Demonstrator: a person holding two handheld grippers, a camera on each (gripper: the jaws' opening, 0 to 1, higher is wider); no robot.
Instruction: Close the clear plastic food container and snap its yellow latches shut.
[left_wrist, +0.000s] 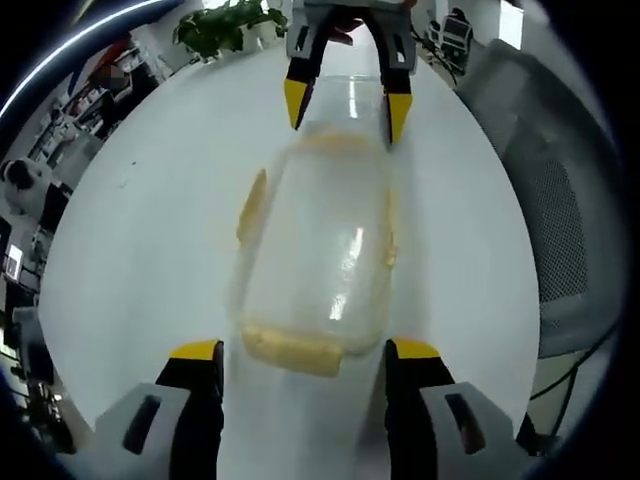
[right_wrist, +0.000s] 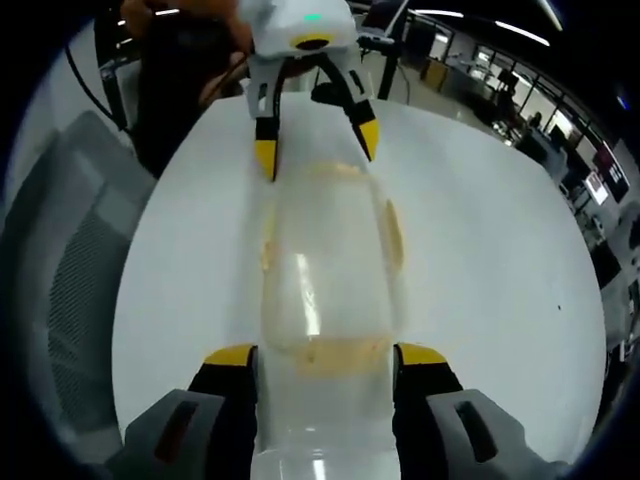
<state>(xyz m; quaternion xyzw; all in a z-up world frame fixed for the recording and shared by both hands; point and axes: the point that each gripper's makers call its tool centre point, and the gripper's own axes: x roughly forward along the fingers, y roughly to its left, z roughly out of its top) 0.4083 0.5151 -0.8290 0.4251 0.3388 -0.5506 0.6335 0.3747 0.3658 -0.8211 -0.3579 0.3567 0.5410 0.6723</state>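
The clear plastic container (left_wrist: 315, 240) (right_wrist: 330, 270) lies lengthwise on the white table (left_wrist: 140, 250) (right_wrist: 500, 280) with its lid on. Yellow latches show at its near end (left_wrist: 292, 350) (right_wrist: 335, 352) and along its long sides (left_wrist: 252, 205) (right_wrist: 395, 235). Whether they are snapped down I cannot tell. My left gripper (left_wrist: 306, 352) (right_wrist: 316, 150) is open, one jaw on either side of one short end. At the opposite short end my right gripper (right_wrist: 326, 357) (left_wrist: 347, 108) is open in the same way. The two grippers face each other.
A grey mesh chair (left_wrist: 560, 200) (right_wrist: 70, 260) stands close against the table's edge. A green plant (left_wrist: 225, 25) sits at the far rim. A person in dark clothes (right_wrist: 180, 70) stands behind the left gripper. Office desks lie beyond the table.
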